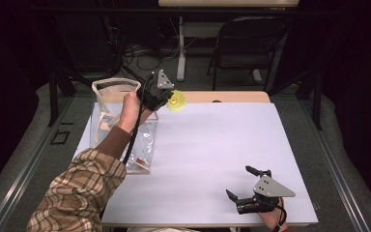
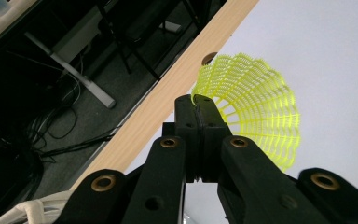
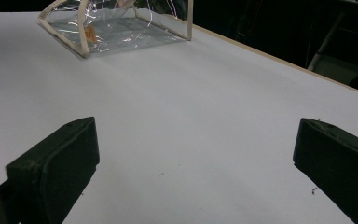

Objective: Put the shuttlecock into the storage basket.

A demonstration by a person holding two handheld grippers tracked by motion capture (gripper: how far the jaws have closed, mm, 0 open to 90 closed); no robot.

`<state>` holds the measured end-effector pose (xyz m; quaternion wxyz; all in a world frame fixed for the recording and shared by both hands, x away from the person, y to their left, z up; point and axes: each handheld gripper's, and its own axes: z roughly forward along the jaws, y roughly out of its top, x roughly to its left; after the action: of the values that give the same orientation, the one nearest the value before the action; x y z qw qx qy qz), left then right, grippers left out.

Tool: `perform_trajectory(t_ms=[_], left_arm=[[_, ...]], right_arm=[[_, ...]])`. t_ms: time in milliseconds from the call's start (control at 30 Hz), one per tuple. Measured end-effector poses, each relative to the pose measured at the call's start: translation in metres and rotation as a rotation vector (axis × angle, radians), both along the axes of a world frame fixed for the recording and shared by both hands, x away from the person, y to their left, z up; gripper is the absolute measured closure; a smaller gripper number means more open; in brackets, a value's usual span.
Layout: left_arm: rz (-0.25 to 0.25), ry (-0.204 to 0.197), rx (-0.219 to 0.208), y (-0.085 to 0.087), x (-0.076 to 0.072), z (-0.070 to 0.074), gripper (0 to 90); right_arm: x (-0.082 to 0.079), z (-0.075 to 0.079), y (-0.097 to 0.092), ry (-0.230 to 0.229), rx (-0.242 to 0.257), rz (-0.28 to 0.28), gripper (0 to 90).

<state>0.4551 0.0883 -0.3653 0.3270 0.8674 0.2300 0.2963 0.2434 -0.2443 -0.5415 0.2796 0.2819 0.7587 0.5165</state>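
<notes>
A yellow plastic shuttlecock (image 1: 177, 101) hangs above the far edge of the table, and my left gripper (image 1: 166, 98) is shut on it. In the left gripper view the two jaws meet on the rim of the shuttlecock's (image 2: 256, 112) mesh skirt, which fans out to the right of my left gripper (image 2: 199, 108). A clear plastic bag (image 1: 116, 125) with cream trim stands just left of that hand, its mouth facing up. My right gripper (image 1: 245, 182) rests near the table's front right, open with nothing between its jaws. The right gripper view has the bag (image 3: 116, 28) at the far left.
The white table top (image 1: 212, 145) has a wooden strip (image 1: 232, 97) along its far edge with a small hole in it. Behind the table stand a black folding chair (image 1: 246, 43), a desk leg and tangled cables on the floor.
</notes>
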Motion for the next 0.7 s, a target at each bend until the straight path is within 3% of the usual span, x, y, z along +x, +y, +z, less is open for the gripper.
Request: perform_trajectory(t_ms=[533,700], left_arm=[[-0.011,-0.013,0.004,-0.004,0.000,0.012,90.0],[-0.015,-0.020,-0.012,-0.003,0.000,0.015,90.0]], right_arm=[[0.000,0.000,0.000,0.002,0.005,0.002,0.0],[-0.001,0.000,0.000,0.000,0.007,0.001,0.0]])
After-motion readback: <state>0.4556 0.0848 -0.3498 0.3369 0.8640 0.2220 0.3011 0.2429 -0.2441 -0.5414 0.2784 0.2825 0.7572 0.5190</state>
